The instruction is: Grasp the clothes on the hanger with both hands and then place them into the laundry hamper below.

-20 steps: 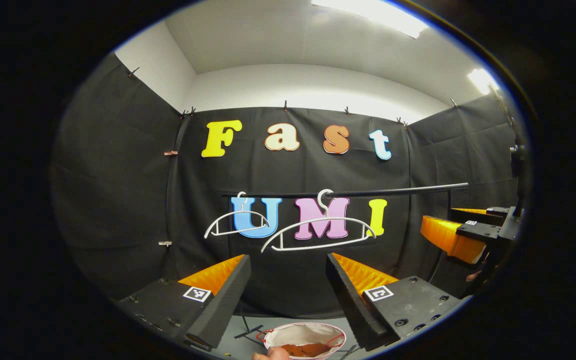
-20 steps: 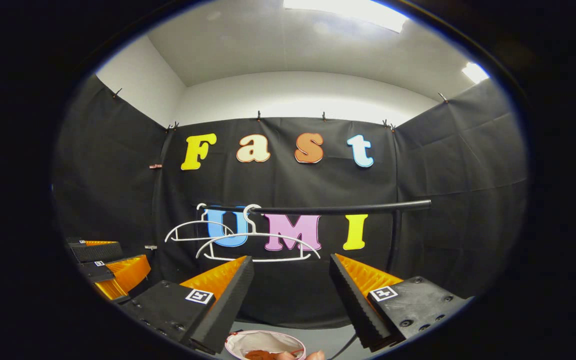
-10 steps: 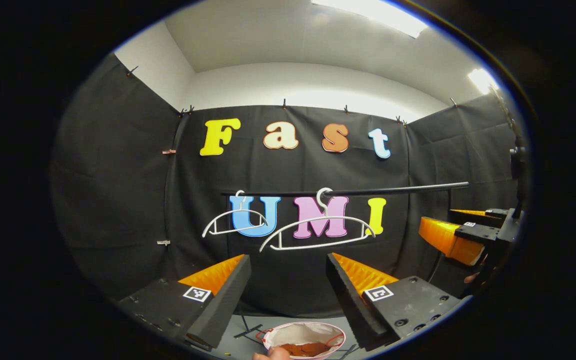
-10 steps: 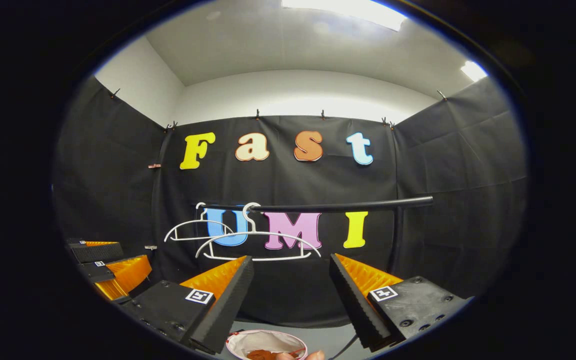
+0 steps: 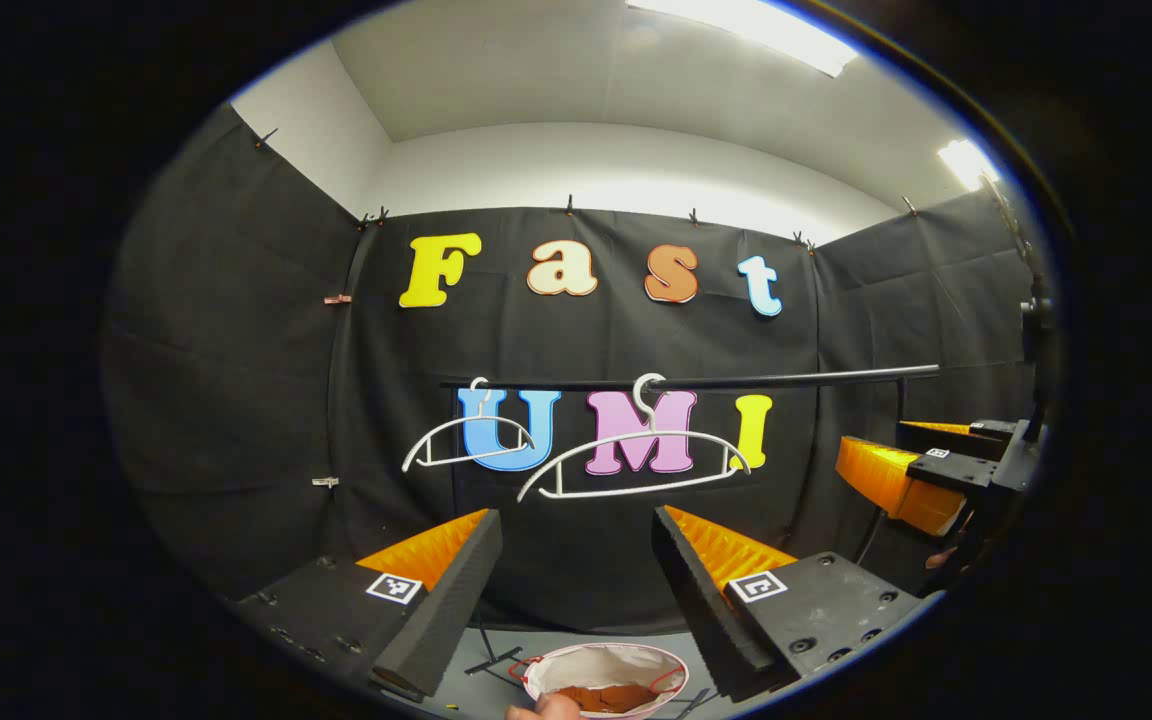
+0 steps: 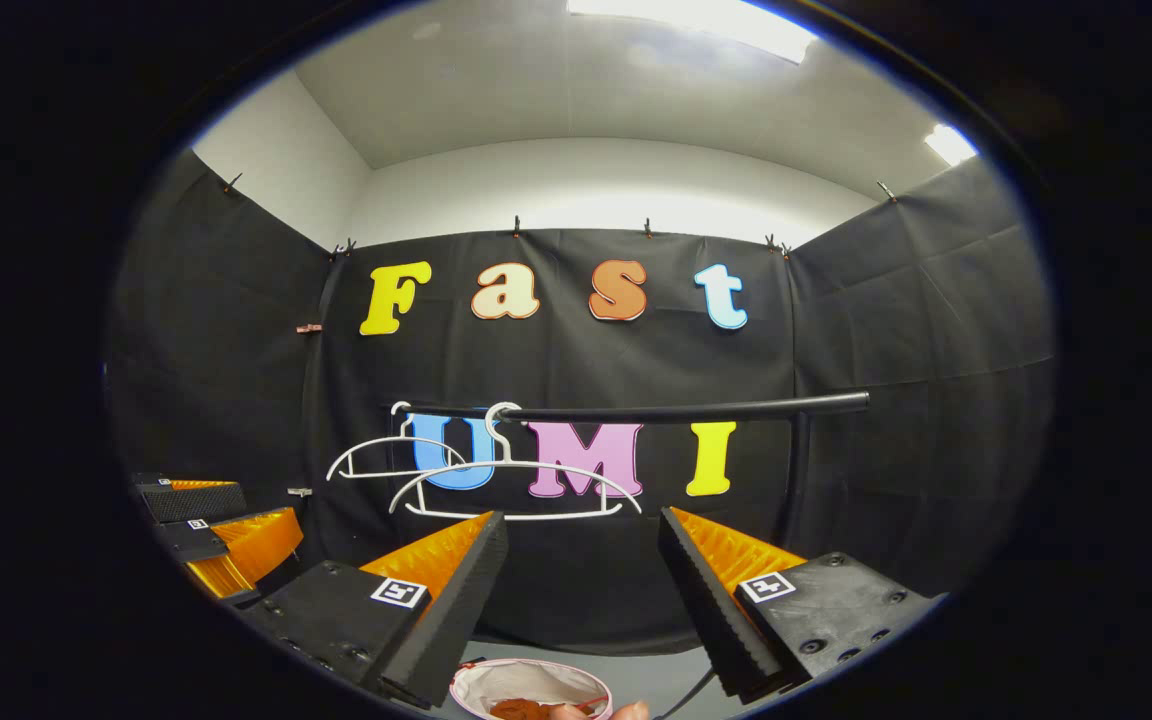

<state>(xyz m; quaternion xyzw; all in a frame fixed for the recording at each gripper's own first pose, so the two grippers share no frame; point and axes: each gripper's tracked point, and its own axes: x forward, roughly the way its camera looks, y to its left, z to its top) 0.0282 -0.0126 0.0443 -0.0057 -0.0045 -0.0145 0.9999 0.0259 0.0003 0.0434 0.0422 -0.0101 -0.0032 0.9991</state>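
Observation:
Two bare white hangers (image 5: 636,465) (image 5: 466,440) hang on a black rail (image 5: 736,380). In the right gripper view the same hangers (image 6: 516,490) hang at the rail's (image 6: 696,410) left end. Below, a round white laundry hamper (image 5: 606,665) (image 6: 526,680) holds a rust-brown garment (image 5: 611,697) (image 6: 521,709). My left gripper (image 5: 576,560) is open and holds nothing, well above the hamper. My right gripper (image 6: 581,560) is open too, with nothing between its fingers. The right gripper (image 5: 921,470) also shows at the right edge of the left gripper view; the left gripper (image 6: 216,530) shows at the left of the right gripper view.
A person's fingers (image 5: 546,708) (image 6: 601,712) show at the bottom edge by the hamper. The rail's black upright post (image 6: 791,470) stands at the right. The rack's black floor legs (image 5: 496,660) lie on the grey floor beside the hamper.
Both views have tilted down very slightly, so the rail and hangers sit a few pixels higher. Both grippers stay open; the garment stays in the hamper.

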